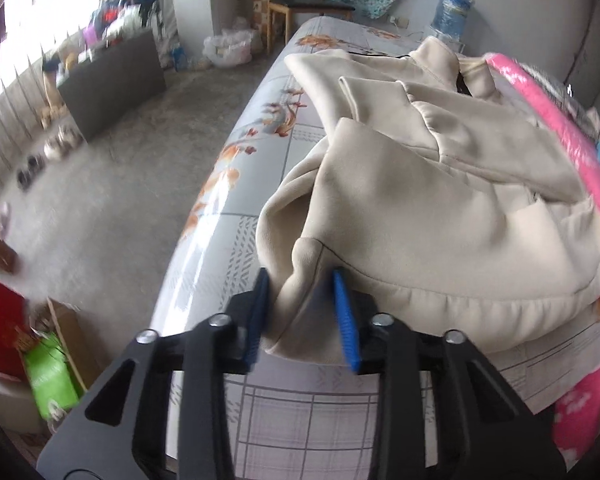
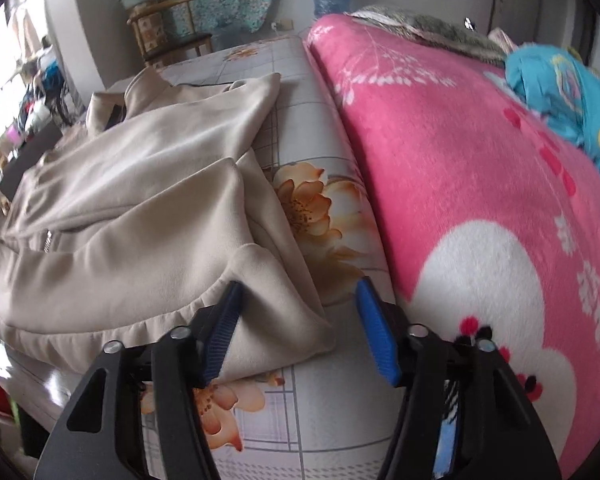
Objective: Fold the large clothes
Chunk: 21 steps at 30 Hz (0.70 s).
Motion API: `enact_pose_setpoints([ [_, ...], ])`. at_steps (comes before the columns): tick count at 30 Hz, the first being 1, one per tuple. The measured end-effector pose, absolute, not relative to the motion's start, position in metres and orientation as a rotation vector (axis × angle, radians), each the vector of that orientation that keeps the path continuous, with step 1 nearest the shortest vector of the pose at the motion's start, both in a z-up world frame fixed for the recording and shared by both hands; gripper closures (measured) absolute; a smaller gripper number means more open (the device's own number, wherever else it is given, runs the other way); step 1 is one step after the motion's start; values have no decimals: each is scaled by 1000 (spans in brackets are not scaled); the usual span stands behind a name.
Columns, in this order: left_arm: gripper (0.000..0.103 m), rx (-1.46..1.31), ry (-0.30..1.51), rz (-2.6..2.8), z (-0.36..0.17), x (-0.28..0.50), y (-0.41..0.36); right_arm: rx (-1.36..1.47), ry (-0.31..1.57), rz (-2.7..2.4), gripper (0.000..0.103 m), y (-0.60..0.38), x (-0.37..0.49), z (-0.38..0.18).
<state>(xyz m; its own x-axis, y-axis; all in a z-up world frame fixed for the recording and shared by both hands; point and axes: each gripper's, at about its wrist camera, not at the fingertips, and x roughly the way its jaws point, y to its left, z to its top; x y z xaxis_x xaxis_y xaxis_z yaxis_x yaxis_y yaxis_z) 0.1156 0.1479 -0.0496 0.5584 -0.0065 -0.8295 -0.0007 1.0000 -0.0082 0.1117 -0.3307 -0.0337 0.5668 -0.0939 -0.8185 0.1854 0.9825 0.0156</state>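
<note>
A beige zip jacket (image 1: pixel 420 220) lies crumpled on the floral bed sheet (image 1: pixel 260 128), collar toward the far end. In the left wrist view my left gripper (image 1: pixel 302 316) has the jacket's near left hem corner bunched between its blue pads, which press on it from both sides. In the right wrist view the same jacket (image 2: pixel 120 220) shows its zip pull at the left. My right gripper (image 2: pixel 298 320) stands open over the near right hem corner. Its left pad (image 2: pixel 220 328) rests against the fabric, and its right pad (image 2: pixel 376 332) is clear of it over the sheet (image 2: pixel 324 400).
A thick pink blanket (image 2: pixel 480 160) runs along the bed right of the jacket, with a teal cloth (image 2: pixel 560 92) on it. The bed's left edge drops to a concrete floor (image 1: pixel 120 200) with boxes and a green bag (image 1: pixel 48 376). A wooden chair (image 1: pixel 300 4) stands beyond the bed.
</note>
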Motion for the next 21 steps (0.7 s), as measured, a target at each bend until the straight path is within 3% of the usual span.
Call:
enact_pose_setpoints([
  [2, 89, 38, 953, 3, -47, 113, 143, 67, 961, -167, 67, -323, 114, -34],
  [3, 92, 51, 942, 3, -45, 112, 142, 41, 967, -165, 79, -320, 114, -34],
  [5, 94, 88, 907, 1, -38, 105, 138, 68, 956, -154, 90, -319, 111, -27],
  [6, 95, 101, 895, 0, -33, 102, 137, 81, 941, -153, 92, -319, 108, -21],
  [12, 96, 61, 837, -80, 9, 80, 144, 153, 846, -110, 93, -321, 73, 23],
  [17, 96, -11, 912, -152, 22, 46, 167, 228, 874, -57, 93, -331, 32, 24],
  [19, 95, -48, 951, -159, 12, 36, 179, 262, 913, -49, 91, -337, 21, 8],
  [21, 90, -73, 992, -158, -5, 34, 189, 283, 973, -80, 79, -346, 17, -13],
])
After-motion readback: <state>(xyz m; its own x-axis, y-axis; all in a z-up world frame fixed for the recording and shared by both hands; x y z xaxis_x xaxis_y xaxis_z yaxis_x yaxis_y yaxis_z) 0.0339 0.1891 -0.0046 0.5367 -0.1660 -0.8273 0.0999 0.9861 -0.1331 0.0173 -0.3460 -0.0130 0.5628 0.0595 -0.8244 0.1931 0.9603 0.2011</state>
